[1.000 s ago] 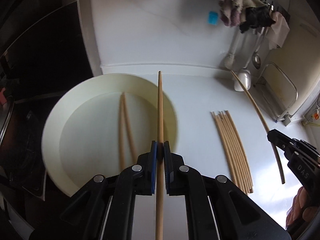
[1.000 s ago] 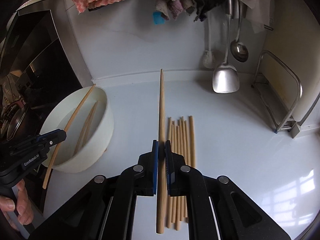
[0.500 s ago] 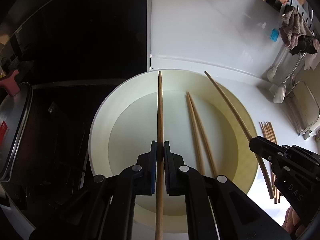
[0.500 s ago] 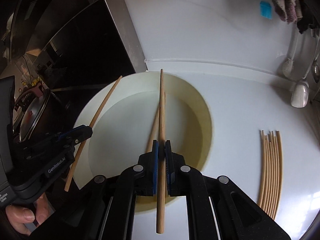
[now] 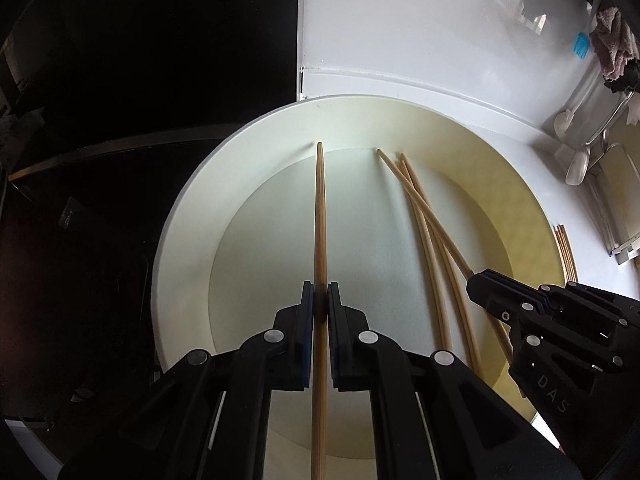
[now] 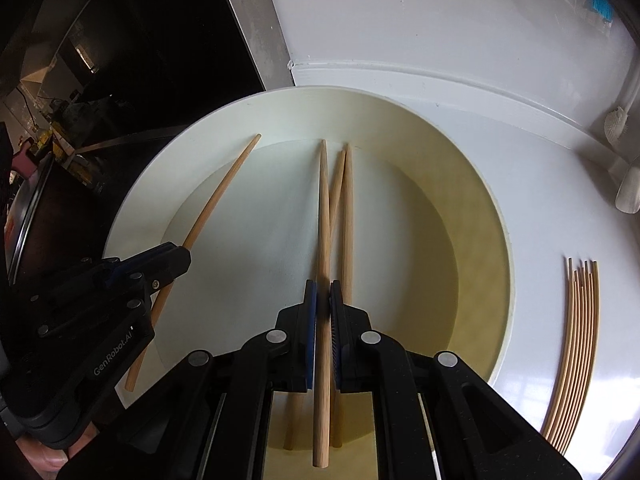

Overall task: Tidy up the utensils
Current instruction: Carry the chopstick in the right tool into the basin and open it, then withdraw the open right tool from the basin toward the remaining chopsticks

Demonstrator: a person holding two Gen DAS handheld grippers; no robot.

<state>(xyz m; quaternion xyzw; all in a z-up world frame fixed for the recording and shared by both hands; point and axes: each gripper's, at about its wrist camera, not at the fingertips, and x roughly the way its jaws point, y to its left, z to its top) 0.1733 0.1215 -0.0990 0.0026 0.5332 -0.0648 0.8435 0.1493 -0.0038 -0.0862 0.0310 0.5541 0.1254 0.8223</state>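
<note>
Each gripper clamps one long, slender, round-section chopstick of pale brown wood with visible lengthwise grain. The left gripper (image 5: 320, 300) has its black jaws with blue pads closed on the left-held chopstick (image 5: 320, 216). The right gripper (image 6: 323, 300) is closed likewise on the right-held chopstick (image 6: 324, 216).

In each wrist view the held stick runs straight away from the jaws, long axis in line with the fingers, far tip over the inner wall of a wide, round, cream-white plastic basin (image 5: 180, 216). The rear end of each stick projects back between the gripper arms. In the right wrist view the left-held chopstick (image 6: 218, 200) slants up and to the right from the left gripper (image 6: 176, 264).

Two loose wooden chopsticks (image 6: 345, 216) lie on the basin floor, close together and crossing near their far tips (the right-held stick passes over them in the right wrist view). A row of thin wooden chopsticks (image 6: 576, 344) lies side by side on the glossy white countertop (image 6: 540, 184), to the right of the basin and apart from it.

The countertop meets a white wall at a raised back edge. A white ladle (image 5: 578, 166) and cloths (image 5: 612, 46) hang at the far right. To the left of the counter the area is dark.
</note>
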